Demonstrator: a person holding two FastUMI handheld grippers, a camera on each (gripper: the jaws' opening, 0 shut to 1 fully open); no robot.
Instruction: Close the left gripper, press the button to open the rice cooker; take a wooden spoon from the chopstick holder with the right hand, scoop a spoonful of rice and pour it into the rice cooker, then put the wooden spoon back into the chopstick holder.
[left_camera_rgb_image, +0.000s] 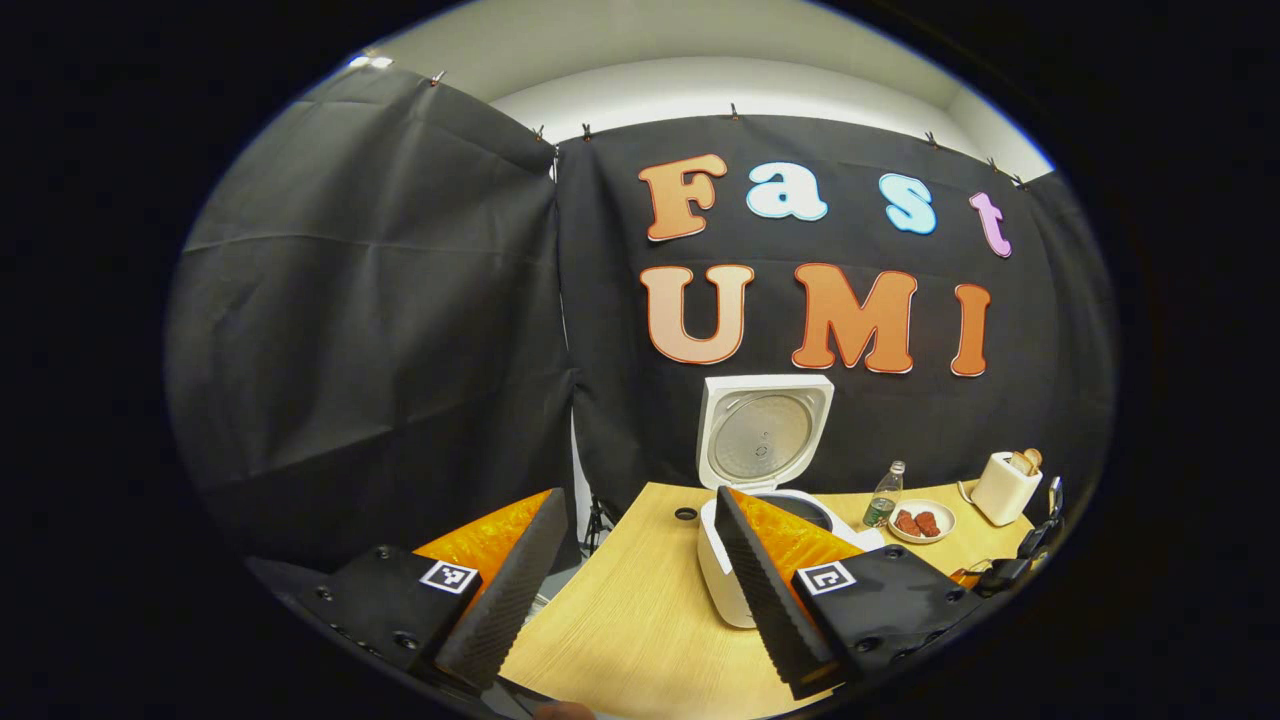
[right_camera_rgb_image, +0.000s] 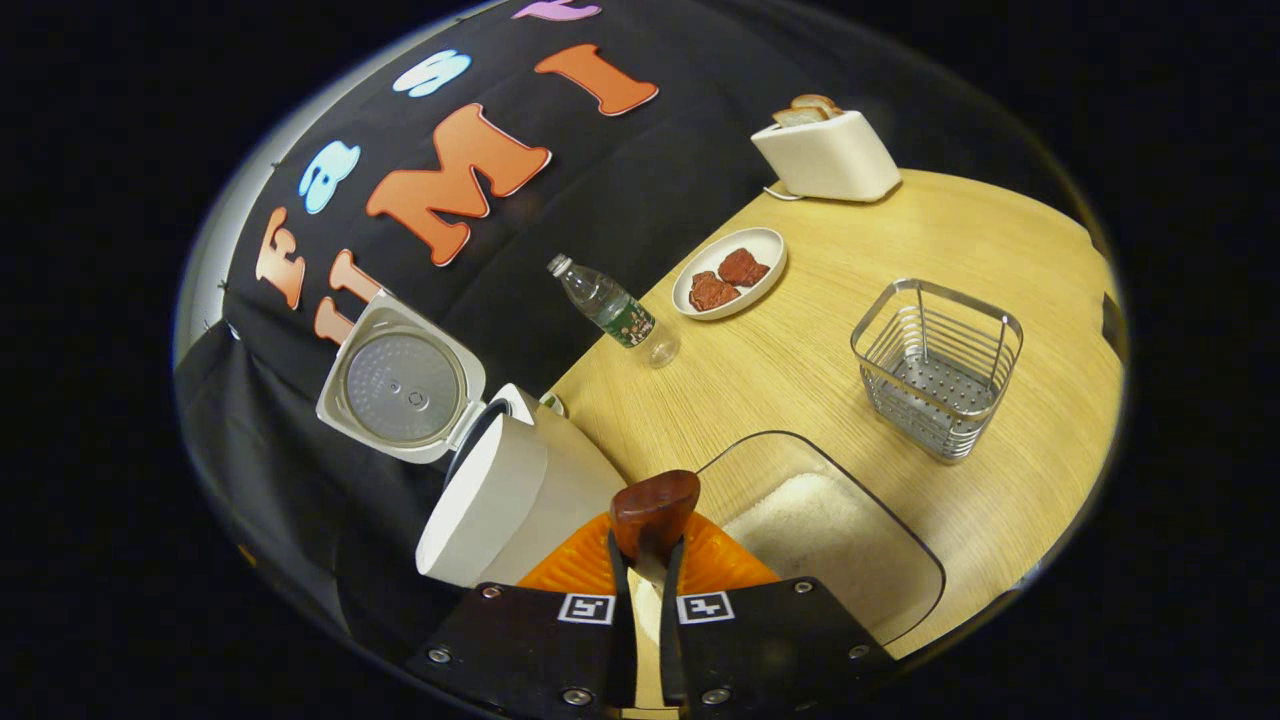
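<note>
1. The left tongs (left_camera_rgb_image: 640, 575) are wide apart and hold nothing.
2. The cooker (left_camera_rgb_image: 730, 570) sits on the bench (left_camera_rgb_image: 620, 630) just past the left tongs, with its lid (left_camera_rgb_image: 765, 432) standing up.
3. The right tongs (right_camera_rgb_image: 645, 570) are clamped on the spoon (right_camera_rgb_image: 655, 510).
4. The spoon's bowl sticks out just past the tips, between the cooker and the rice tub (right_camera_rgb_image: 830, 530).
5. The holder (right_camera_rgb_image: 937, 368) stands farther off, to the right.
</note>
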